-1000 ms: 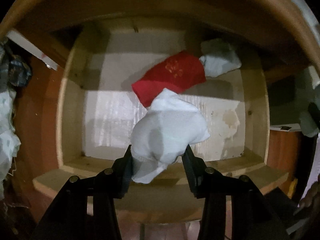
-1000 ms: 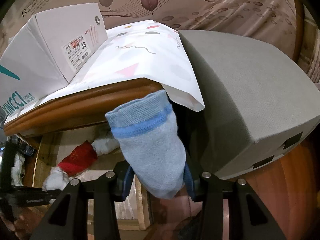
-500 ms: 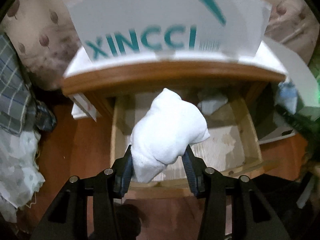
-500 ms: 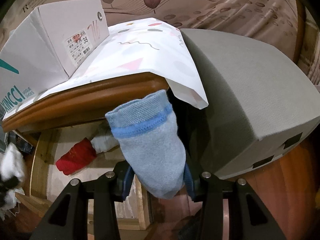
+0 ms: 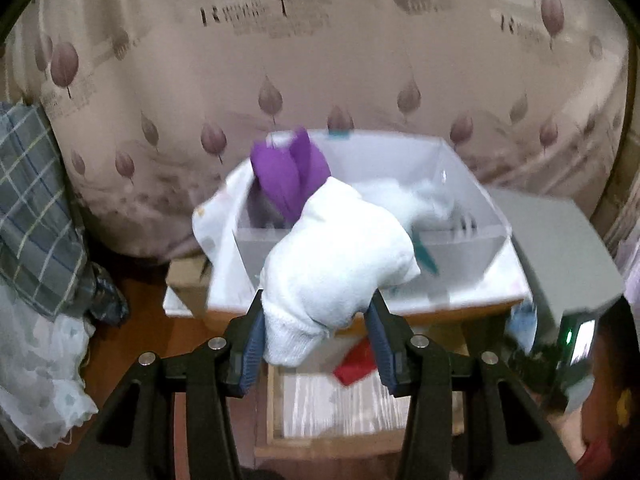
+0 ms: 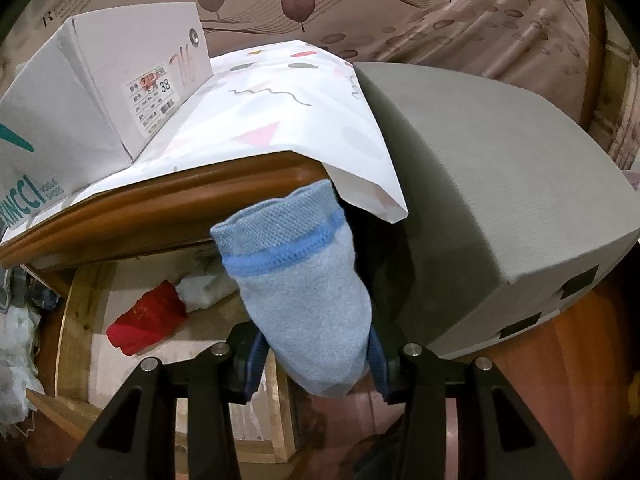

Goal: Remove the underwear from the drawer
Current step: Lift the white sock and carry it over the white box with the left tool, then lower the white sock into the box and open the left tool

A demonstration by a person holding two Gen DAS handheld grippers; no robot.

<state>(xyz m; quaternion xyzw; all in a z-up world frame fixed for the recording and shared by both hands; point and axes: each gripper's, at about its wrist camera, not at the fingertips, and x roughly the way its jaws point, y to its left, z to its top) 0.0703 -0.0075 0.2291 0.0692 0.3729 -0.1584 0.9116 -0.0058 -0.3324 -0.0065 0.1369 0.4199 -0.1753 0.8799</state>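
Left gripper (image 5: 316, 344) clamps white underwear (image 5: 336, 272); right gripper (image 6: 316, 364) clamps blue underwear (image 6: 304, 300).

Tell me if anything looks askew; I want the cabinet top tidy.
Yes. The patterned white sheet under the shoe box overhangs the cabinet's wooden edge, its right corner drooping over the open drawer.

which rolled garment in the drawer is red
The red roll lying on the drawer floor, left of a white bundle. The other rolls, white and light blue, are clamped in grippers.
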